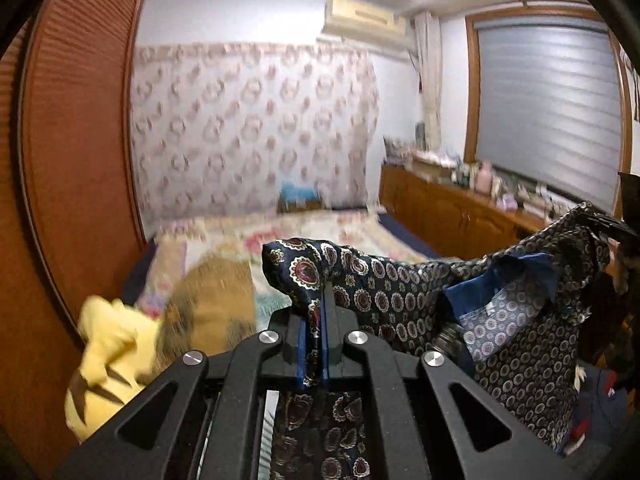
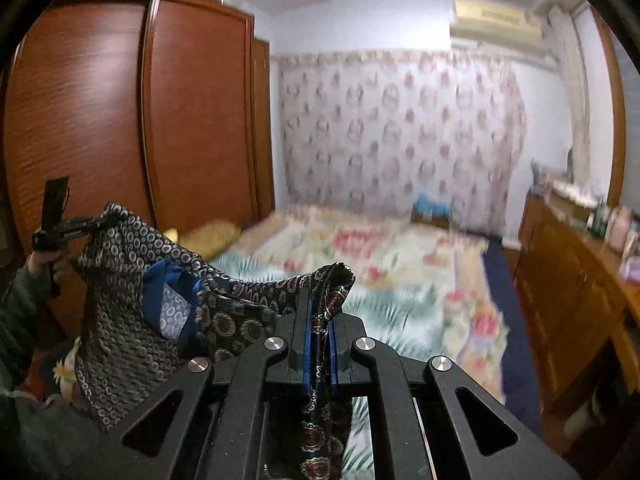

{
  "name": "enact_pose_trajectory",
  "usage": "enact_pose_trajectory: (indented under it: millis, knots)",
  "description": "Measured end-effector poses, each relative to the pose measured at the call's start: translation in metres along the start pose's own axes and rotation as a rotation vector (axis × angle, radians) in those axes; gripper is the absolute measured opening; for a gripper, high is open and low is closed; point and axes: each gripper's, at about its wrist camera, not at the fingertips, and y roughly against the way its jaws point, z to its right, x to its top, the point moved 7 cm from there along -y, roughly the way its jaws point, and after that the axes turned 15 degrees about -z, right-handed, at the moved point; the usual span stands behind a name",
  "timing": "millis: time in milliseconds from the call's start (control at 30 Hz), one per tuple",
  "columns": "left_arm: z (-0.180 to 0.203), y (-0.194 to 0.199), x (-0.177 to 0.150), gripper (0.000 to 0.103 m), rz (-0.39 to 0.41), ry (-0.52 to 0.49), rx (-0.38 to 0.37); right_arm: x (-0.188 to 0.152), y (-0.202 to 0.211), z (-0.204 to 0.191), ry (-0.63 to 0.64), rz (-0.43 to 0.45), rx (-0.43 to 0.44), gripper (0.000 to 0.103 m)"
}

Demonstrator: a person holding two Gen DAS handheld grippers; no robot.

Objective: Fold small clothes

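1. The left gripper has its two black fingers with blue pads pressed tight together on a bunched corner of the dark navy satin garment printed with red-and-cream medallions; cloth pokes up above the tips and trails down between the finger bases.
2. From that pinch the garment runs off to the right, held up in the air above the bed with the pale floral bedspread, sagging in the middle.
3. Its blue-trimmed opening with a paler lining gapes toward the camera; what kind of garment this is, I cannot make out.
4. At the far right edge of the left wrist view the cloth rises to the other tool, but that tool is cut off by the lens rim.
5. In the right wrist view, the right gripper is likewise clamped shut on another corner of the same garment, fabric squeezed between the blue pads and hanging below.
6. Far left there, the left gripper shows small and dark at the raised cloth corner, with the person's hand beneath it, partly hidden by fabric.
7. A yellow plush toy with dark stripes sits at lower left, smeared by blur.
8. The brown wooden wardrobe, floral wall hanging and low wooden cabinet are soft; items on the cabinet are unreadable.
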Motion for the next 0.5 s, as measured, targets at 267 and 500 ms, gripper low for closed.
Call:
enact_pose_trajectory:
  millis: [267, 500]
  knots:
    - [-0.03, -0.012, 0.06, 0.006, 0.055, 0.046, 0.059, 0.067, 0.006, 0.038, -0.035, 0.053, -0.126, 0.006]
    - [-0.046, -0.09, 0.051, 0.006, -0.077, 0.049, 0.121, 0.058, -0.091, 0.051, -0.089, -0.115, -0.218, 0.006]
